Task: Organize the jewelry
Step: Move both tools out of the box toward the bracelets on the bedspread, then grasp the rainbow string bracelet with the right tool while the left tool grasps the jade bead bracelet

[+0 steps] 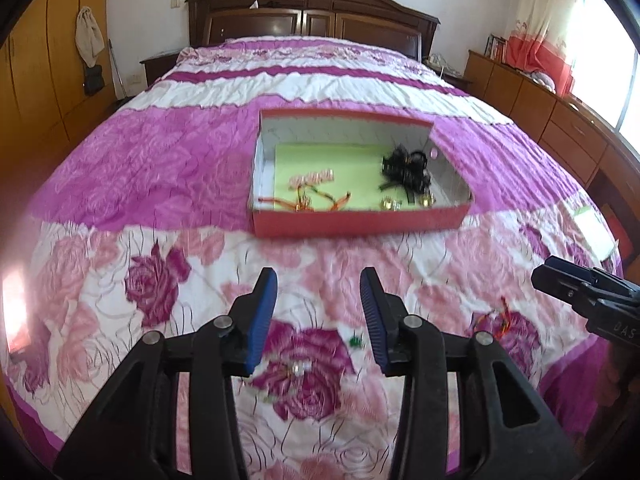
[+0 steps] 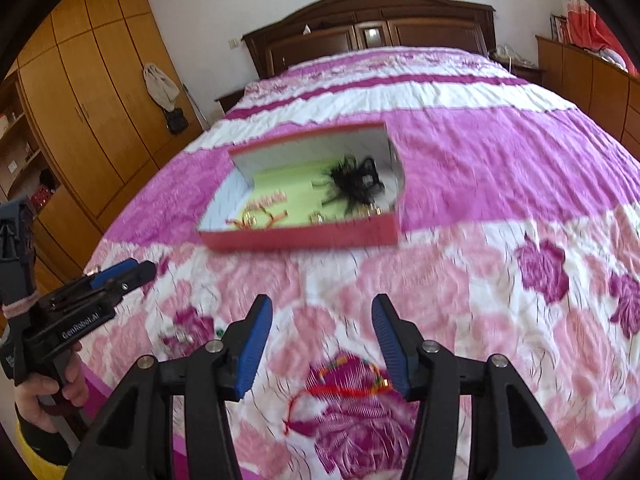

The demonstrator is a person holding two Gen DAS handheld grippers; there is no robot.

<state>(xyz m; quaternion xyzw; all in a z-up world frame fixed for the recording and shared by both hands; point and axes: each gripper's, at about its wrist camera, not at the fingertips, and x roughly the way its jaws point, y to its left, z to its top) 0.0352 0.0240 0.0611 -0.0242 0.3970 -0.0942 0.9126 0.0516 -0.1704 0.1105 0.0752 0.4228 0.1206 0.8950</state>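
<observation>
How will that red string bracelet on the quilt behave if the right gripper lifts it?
The red string bracelet looks thin and loosely curved, so probably floppy, draping and dangling. It likely weighs almost nothing. Flat on the soft quilt, its cord may slip the open right gripper.

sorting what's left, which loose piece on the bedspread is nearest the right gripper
The red string bracelet, lying just below the open right gripper. The silvery piece and small green piece lie further left, toward the left gripper.

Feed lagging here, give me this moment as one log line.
left claw: open, empty | right claw: open, above red bracelet | box: holds some jewelry | rings: loose on bedspread
</observation>
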